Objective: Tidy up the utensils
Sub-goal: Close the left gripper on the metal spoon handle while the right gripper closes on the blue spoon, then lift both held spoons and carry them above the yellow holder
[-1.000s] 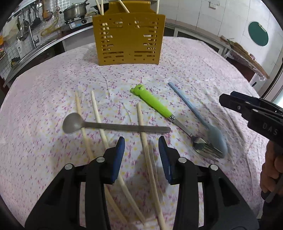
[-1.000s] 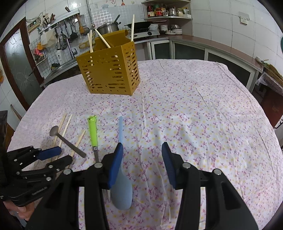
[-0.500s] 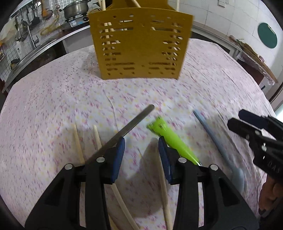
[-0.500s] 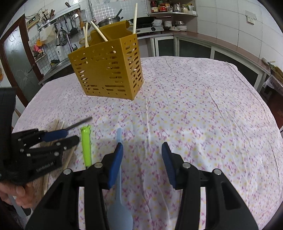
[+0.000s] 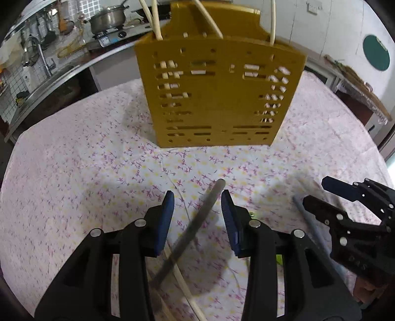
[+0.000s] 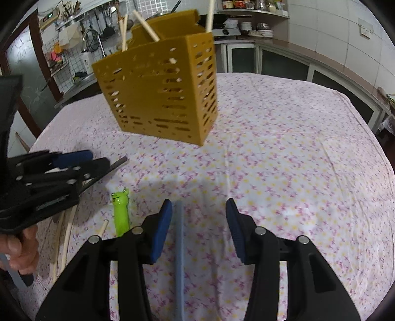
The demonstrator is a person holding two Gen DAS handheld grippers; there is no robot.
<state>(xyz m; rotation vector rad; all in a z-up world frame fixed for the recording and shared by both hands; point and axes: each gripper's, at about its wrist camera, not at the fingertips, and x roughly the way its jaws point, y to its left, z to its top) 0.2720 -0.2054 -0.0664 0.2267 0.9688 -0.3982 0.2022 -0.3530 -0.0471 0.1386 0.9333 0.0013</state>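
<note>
We are looking at a table covered with a flowered tablecloth. A yellow slotted utensil holder is standing upright on it, on the far side from both tools. Several pale chopsticks are sticking out of its top.

The left gripper is pointing down towards the cloth in front of the holder, with its blue pads standing apart. The grey handle of a metal spoon is running slantwise between them, its tip reaching just past the pads towards the holder. Its lower part is going under the left finger, and the bowl is hidden. In the left wrist view the pads are not pressing on the handle. In the right wrist view the handle is sticking out from under the fingers. We cannot tell if the spoon is gripped or only lying there. A hand is holding this tool at the left edge.

The right gripper is released, with its jaws wide apart and nothing clamped. The handle of a light blue spoon is lying on the cloth between them, just beside the left pad, and is running down out of the picture.

A fork with a green frog handle is lying on the cloth between the two tools, with its frog end towards the holder. More loose chopsticks are lying near the left tool, and one of them is passing under the metal spoon.
</note>
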